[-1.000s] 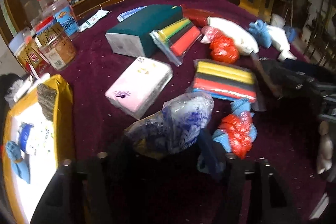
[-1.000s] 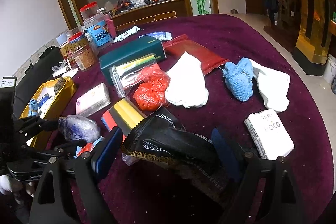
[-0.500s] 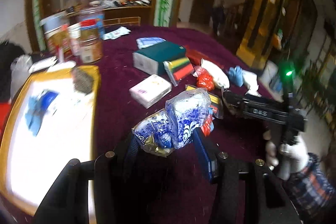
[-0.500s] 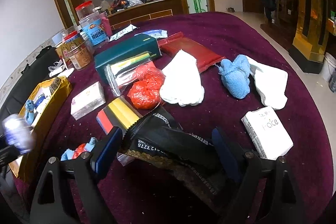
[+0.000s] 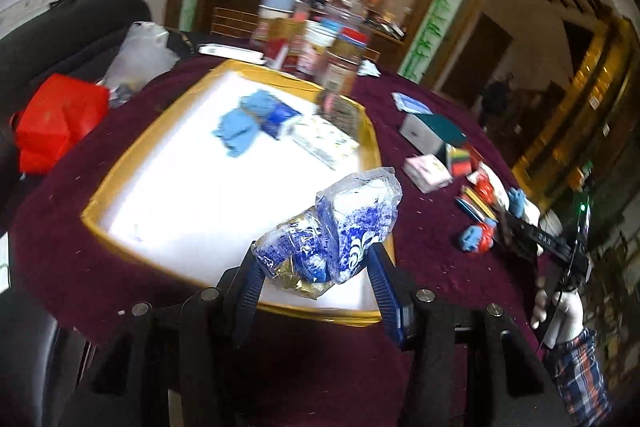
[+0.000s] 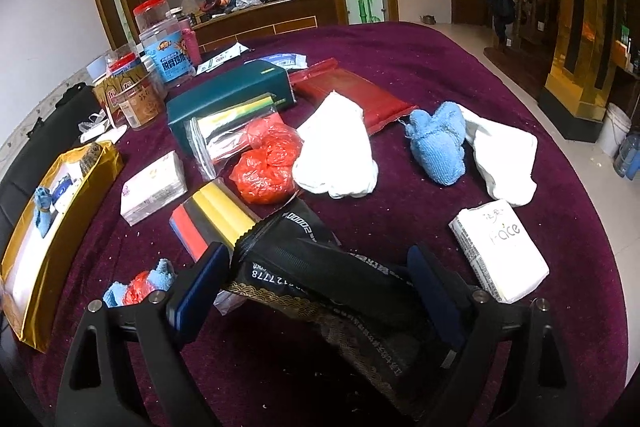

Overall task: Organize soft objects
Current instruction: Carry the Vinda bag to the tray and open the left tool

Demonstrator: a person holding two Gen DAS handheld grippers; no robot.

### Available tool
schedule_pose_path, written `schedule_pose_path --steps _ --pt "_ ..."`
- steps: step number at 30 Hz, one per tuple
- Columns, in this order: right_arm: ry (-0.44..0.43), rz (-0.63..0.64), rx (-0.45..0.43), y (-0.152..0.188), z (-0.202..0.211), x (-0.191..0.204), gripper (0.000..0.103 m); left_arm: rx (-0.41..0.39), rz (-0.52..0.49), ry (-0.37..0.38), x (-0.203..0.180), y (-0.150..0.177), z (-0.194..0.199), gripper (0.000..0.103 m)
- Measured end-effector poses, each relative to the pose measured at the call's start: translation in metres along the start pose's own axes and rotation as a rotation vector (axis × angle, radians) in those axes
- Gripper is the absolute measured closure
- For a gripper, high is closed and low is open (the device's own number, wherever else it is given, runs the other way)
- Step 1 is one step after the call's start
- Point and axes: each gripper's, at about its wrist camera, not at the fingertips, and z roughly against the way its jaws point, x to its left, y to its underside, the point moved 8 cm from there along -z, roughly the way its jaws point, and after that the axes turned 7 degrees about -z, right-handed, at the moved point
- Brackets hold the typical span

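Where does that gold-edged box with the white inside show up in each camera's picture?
Left wrist view: the gold-edged box fills the middle, beyond the left claw and its blue-printed bag.
Right wrist view: far left edge, seen side-on.
Shared landmark: the dark green box on the maroon cloth.

Left wrist faces tray [image 5: 372, 143]; right faces table [image 6: 420, 67]; both share tray.

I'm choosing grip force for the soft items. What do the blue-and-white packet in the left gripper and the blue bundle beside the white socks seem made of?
Blue-and-white packet: thin glossy plastic film, judging by its crinkles, highlights and translucent edge; the contents are hidden. Blue bundle: looks like terry cloth, matte with a fuzzy looped surface and a loose thread at its left edge.
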Motion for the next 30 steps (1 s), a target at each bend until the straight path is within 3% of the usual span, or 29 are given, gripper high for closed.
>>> schedule_pose_path --steps 4,10,16,19,24,26,30 --pt "0.009 0.006 0.020 0.002 0.003 0.001 0.012 -0.009 0.043 0.005 0.013 0.005 0.003 0.048" --pt "-0.068 0.065 0.062 0.018 0.032 0.034 0.012 -0.010 0.071 0.027 0.022 0.008 0.000 0.048" --pt "-0.072 0.137 0.114 0.029 0.030 0.055 0.012 0.001 0.086 0.050 0.024 0.011 -0.005 0.048" --pt "-0.116 0.116 0.158 0.034 0.030 0.061 0.012 -0.008 0.096 0.052 0.028 0.011 -0.003 0.048" --pt "-0.009 0.107 0.064 0.014 0.044 0.034 0.012 -0.014 0.104 0.064 0.032 0.012 0.000 0.048" --pt "0.038 0.156 0.069 0.011 0.038 0.026 0.012 -0.012 0.096 0.061 0.031 0.012 -0.001 0.048" --pt "0.045 0.280 0.120 0.017 0.014 0.029 0.013 -0.008 0.101 0.058 0.029 0.012 -0.004 0.048"
